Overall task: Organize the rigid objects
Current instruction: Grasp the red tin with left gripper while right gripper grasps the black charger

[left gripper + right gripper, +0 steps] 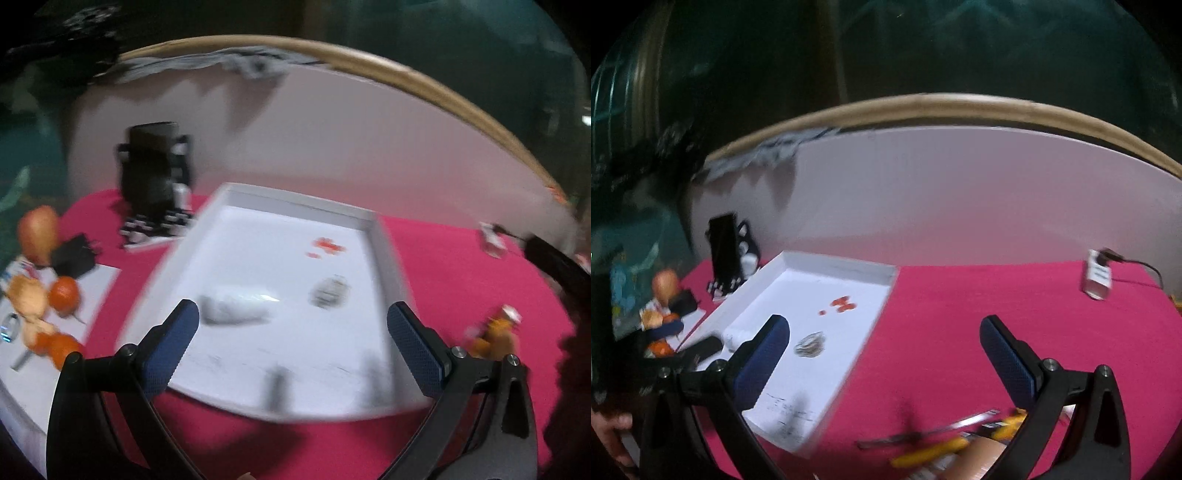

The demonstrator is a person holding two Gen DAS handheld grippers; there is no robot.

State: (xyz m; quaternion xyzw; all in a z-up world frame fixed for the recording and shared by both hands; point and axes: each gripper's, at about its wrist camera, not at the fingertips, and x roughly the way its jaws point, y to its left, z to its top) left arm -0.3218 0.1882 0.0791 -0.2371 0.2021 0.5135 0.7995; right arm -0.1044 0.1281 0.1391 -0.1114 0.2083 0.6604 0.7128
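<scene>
A white tray (384,251) lies on a pink cloth; it also shows in the right wrist view (882,295). In it lie a white roll-like object (236,306), a round metallic object (328,291) and small red bits (327,245). My left gripper (293,332) is open and empty above the tray's near half. My right gripper (884,339) is open and empty over the cloth beside the tray's right wall. Yellow-handled tools (934,448) and a metal strip (960,424) lie on the cloth below the right gripper.
A black holder (155,177) stands at the tray's far left. Toy fruit (48,280) lies on a white sheet at left. A small orange bottle (498,332) is on the cloth at right. A white adapter with a cable (1099,277) sits far right. A white wall lies behind.
</scene>
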